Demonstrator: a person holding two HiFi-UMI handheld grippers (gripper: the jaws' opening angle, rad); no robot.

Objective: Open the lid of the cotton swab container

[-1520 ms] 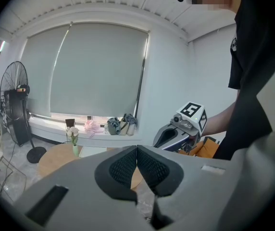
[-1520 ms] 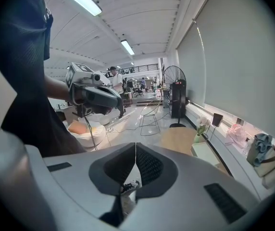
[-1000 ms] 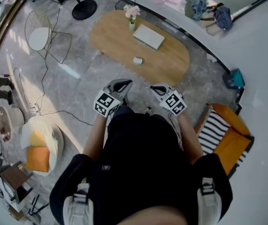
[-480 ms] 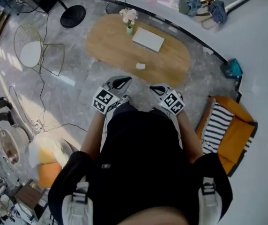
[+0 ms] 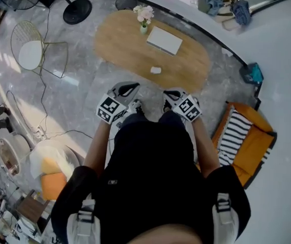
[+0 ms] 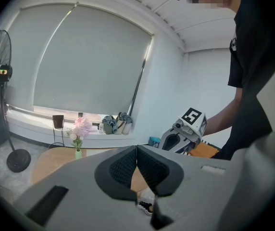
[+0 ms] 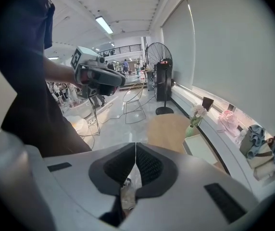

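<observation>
The cotton swab container [image 5: 156, 70] is a small white box lying on the oval wooden table [image 5: 120, 44], well ahead of both grippers. I hold both grippers out in front of my body over the marble floor, short of the table. My left gripper [image 5: 128, 89] is shut and holds nothing; its pads [image 6: 128, 165] meet in the left gripper view. The right gripper [image 5: 171, 96] is also shut and empty, its pads [image 7: 147, 166] closed together. Each gripper shows in the other's view: the right gripper [image 6: 175, 139] and the left gripper [image 7: 101, 77].
On the table stand a vase of flowers [image 5: 144, 17] and a flat white box [image 5: 164, 39]. A wire chair [image 5: 36, 42] and a fan base [image 5: 77, 10] are at the left, cables cross the floor, and an orange striped seat [image 5: 247, 146] is at the right.
The table and container have drawn a little closer in the head view. Both grippers stayed shut and sank slightly in front of my body.
</observation>
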